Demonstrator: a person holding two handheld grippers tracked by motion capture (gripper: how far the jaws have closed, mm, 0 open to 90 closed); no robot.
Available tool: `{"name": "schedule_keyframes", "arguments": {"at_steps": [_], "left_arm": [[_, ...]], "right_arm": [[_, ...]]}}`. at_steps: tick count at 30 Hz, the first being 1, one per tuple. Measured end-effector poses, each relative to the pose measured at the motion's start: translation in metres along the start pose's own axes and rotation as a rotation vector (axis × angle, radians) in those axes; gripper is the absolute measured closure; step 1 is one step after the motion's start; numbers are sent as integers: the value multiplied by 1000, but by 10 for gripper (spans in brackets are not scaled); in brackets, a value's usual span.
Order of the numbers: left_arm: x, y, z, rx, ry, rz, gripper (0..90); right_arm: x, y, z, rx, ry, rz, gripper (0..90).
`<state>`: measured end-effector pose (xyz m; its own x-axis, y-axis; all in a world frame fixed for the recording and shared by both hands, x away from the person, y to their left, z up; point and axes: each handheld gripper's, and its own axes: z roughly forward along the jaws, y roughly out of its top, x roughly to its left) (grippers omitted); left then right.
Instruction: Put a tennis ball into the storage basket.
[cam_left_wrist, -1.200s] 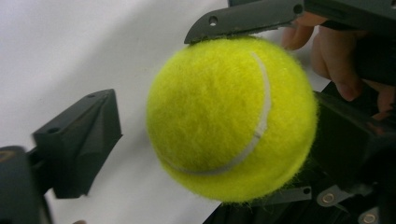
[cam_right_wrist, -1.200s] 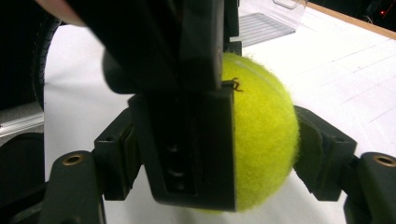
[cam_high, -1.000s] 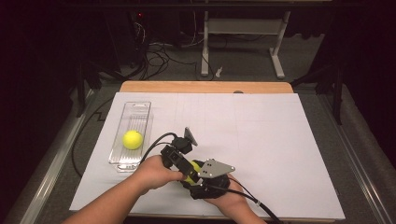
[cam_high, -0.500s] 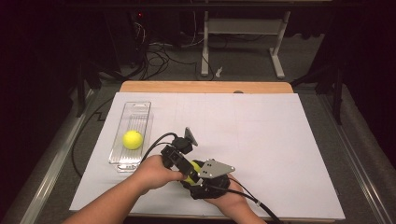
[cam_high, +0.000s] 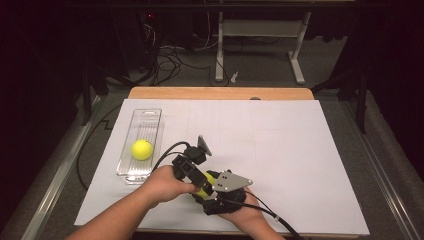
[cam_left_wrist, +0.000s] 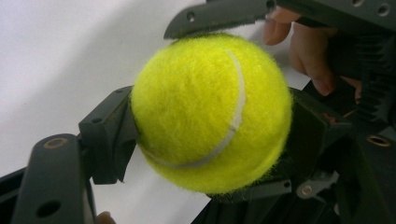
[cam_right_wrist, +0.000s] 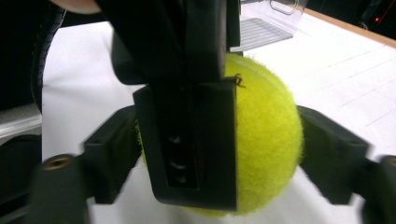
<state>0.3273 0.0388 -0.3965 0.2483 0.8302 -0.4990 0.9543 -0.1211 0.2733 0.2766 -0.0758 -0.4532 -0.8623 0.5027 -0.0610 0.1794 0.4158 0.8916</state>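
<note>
Balls number two, both fuzzy yellow-green tennis balls: one ball lies in the single clear plastic tray on the white table; the other ball sits near the table's front edge, pinched by the left gripper. The right gripper flanks it, its jaws just opening, seemingly slack.

Two grippers — one tennis ball
</note>
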Motion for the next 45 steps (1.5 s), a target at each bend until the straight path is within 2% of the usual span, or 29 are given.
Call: {"name": "schedule_keyframes", "arguments": {"at_steps": [3,7,13,25,30,36,39,42,45], "left_arm": [[0,1,-1,-4,2,-1,266],[2,2,-3,-6,10,-2,266],[4,1,-6,-10,19,10,266],[10,3,-11,-24,46,1,266],[19,3,-13,-21,67,3,266],[26,6,-20,-46,73,-29,266],[30,6,-23,-44,81,-17,266],[33,6,-25,-50,84,-23,266],[35,5,-27,-50,75,-16,266]], "right_arm": [[1,0,1,-1,3,17,123],[1,-1,3,4,-8,13,2],[2,-1,2,4,-13,1,2],[1,-4,-2,-8,-31,7,2],[0,-6,-5,-8,-47,5,2],[-4,-5,-9,-2,-51,18,3],[-7,-5,-13,4,-60,23,3],[-10,-4,-16,7,-67,33,3],[-12,-5,-21,15,-81,14,3]]}}
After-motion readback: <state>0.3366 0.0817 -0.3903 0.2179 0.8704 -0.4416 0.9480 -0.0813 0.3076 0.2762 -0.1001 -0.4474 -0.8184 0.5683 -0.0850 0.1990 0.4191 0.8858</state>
